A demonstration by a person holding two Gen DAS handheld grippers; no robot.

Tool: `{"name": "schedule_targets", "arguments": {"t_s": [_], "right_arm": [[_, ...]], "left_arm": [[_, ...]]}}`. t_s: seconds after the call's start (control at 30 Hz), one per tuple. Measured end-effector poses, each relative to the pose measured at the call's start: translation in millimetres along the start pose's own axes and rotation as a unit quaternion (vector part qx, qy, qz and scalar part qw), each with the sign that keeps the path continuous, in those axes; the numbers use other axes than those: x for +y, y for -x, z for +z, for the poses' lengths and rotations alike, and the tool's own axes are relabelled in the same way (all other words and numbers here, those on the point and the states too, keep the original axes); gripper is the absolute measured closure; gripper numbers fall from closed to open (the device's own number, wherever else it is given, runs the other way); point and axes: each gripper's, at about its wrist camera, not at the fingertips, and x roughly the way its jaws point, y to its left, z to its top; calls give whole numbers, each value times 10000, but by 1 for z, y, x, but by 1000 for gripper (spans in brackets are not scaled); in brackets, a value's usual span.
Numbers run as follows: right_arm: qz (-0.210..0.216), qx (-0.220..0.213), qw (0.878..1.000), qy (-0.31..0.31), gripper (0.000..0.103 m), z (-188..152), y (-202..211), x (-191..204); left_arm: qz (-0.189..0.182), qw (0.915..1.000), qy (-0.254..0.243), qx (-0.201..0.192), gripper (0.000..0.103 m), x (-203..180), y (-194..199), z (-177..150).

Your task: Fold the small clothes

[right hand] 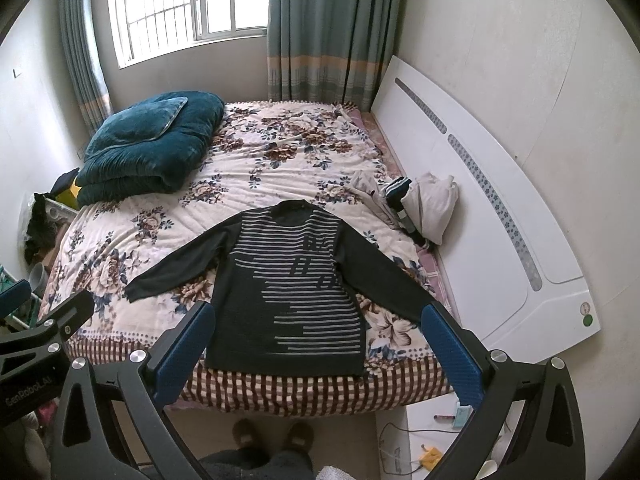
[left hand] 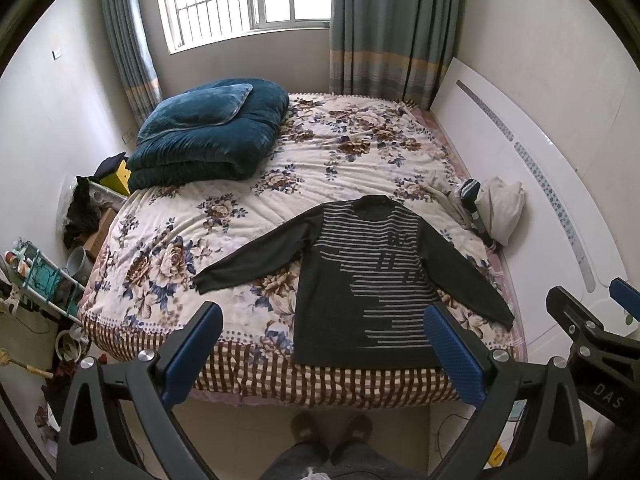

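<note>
A dark grey sweater [left hand: 360, 276] [right hand: 292, 292] with pale stripes lies flat, front up, near the foot of the bed, both sleeves spread outward and the hem at the bed's edge. My left gripper [left hand: 322, 320] hangs open above the foot of the bed, well clear of the sweater, with nothing between its blue pads. My right gripper [right hand: 318, 320] is open too, held at a similar height to the right. Each gripper shows at the edge of the other's view.
The bed [left hand: 248, 216] has a floral cover. A folded teal quilt [left hand: 208, 136] lies at its far left. A pile of pale clothes [left hand: 496, 208] sits by the white headboard [left hand: 532, 184] on the right. A cluttered shelf stands left; the person's slippered feet [left hand: 332, 432] are on the floor below.
</note>
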Motion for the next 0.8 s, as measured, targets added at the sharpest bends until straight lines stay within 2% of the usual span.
{"name": "schedule_targets", "arguments": {"t_s": [0.53, 0.7, 0.8], "right_arm": [[0, 4, 10000, -37, 0, -2, -1, 0], [304, -97, 9981, -522, 0, -3, -24, -18], [253, -165, 9936, -1091, 0, -16, -62, -46]], "left_arm": [[11, 10000, 20, -29, 0, 1, -3, -3], [259, 9984, 18, -508, 0, -1, -41, 10], [117, 9982, 124, -573, 0, 4, -76, 10]]}}
